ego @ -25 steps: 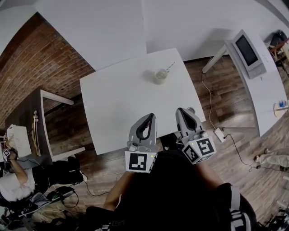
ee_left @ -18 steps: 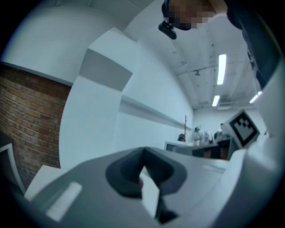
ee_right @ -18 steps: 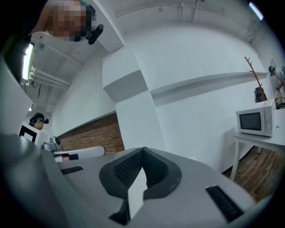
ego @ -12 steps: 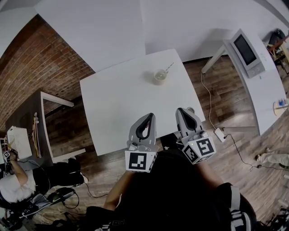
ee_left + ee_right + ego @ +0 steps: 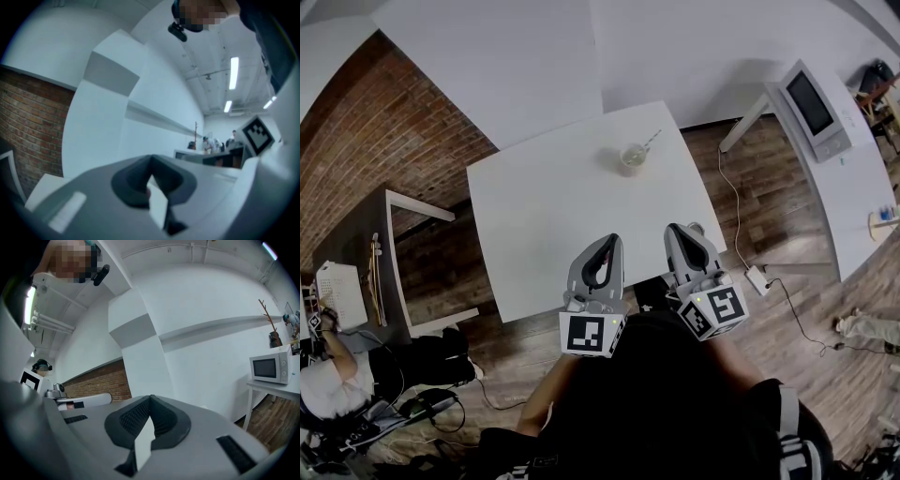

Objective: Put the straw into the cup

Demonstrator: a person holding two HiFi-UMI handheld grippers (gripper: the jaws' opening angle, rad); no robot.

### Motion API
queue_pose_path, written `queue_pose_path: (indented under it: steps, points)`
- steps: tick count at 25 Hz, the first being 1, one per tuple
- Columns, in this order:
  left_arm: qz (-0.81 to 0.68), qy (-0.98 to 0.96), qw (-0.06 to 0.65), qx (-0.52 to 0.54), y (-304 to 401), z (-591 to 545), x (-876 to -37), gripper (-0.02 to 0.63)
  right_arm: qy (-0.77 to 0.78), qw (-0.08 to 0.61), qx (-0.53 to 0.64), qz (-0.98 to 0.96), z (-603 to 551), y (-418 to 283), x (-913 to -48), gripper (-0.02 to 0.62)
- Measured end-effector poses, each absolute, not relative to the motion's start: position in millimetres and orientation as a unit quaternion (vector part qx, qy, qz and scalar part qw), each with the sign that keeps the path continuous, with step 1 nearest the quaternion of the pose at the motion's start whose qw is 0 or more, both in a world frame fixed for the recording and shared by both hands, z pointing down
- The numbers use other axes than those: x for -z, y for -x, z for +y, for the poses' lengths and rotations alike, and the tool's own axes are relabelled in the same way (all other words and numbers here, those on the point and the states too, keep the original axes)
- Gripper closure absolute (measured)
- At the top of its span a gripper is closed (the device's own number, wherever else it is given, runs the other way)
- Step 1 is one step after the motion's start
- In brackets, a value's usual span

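Observation:
A clear cup (image 5: 633,156) stands near the far edge of the white table (image 5: 553,225), and a straw (image 5: 651,140) leans out of it to the upper right. Both grippers hover level near the table's front edge, close to my body and far from the cup. The left gripper (image 5: 610,240) is shut with nothing between its jaws, and the right gripper (image 5: 673,228) beside it is shut and empty too. In the left gripper view (image 5: 151,159) and the right gripper view (image 5: 150,397) the jaws meet at the tip; neither cup nor straw shows there.
A microwave (image 5: 811,108) sits on a white side table at the right, also seen in the right gripper view (image 5: 268,367). A power strip (image 5: 757,278) with a cable lies on the wooden floor. A person (image 5: 328,375) sits at lower left by a cluttered desk.

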State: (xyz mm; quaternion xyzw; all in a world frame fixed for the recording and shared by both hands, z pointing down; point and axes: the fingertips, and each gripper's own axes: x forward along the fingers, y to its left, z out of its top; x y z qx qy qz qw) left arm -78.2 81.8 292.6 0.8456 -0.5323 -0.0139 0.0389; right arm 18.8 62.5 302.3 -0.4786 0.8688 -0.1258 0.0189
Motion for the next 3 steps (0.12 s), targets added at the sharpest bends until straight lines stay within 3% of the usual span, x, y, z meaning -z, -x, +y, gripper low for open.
queue_pose_path:
  steps: [3]
  points:
    - [-0.532, -0.846, 0.038, 0.014, 78.8, 83.2, -292.3, 0.601, 0.477, 0.018, 0.125, 0.870, 64.2, -17.2, -301.5, 0.590]
